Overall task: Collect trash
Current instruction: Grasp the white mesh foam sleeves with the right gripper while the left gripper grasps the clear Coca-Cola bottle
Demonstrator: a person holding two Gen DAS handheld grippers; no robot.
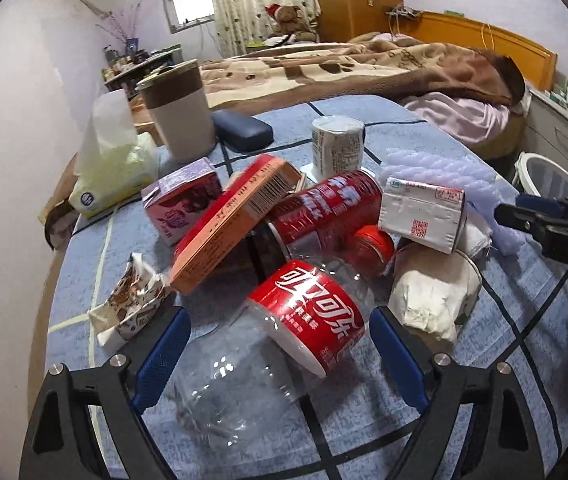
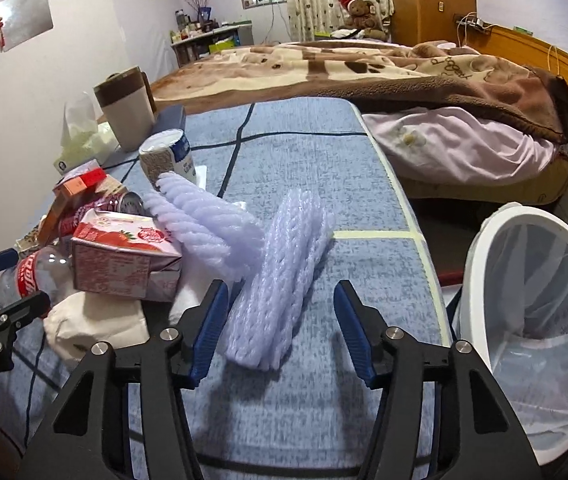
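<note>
A pile of trash lies on the blue checked cloth (image 1: 524, 320). My left gripper (image 1: 280, 356) stands open astride a clear cola bottle (image 1: 244, 380) with a red label, which lies on its side between the blue pads. Behind it are a red can (image 1: 324, 208), an orange box (image 1: 236, 224), a pink carton (image 1: 180, 208), a white carton (image 1: 420, 212) and crumpled white paper (image 1: 432, 296). My right gripper (image 2: 280, 334) is open over a lilac foam net sleeve (image 2: 280, 272); the right pad is clear of it. A second foam sleeve (image 2: 200, 220) lies to its left.
A white bin (image 2: 484, 260) with a clear liner stands off the right edge of the cloth. At the back left are a brown-and-white cup (image 1: 184, 112), a tissue pack (image 1: 112, 168), a dark case (image 1: 240, 128) and a small white tub (image 1: 336, 144). A bed with a brown blanket (image 2: 364, 64) lies behind.
</note>
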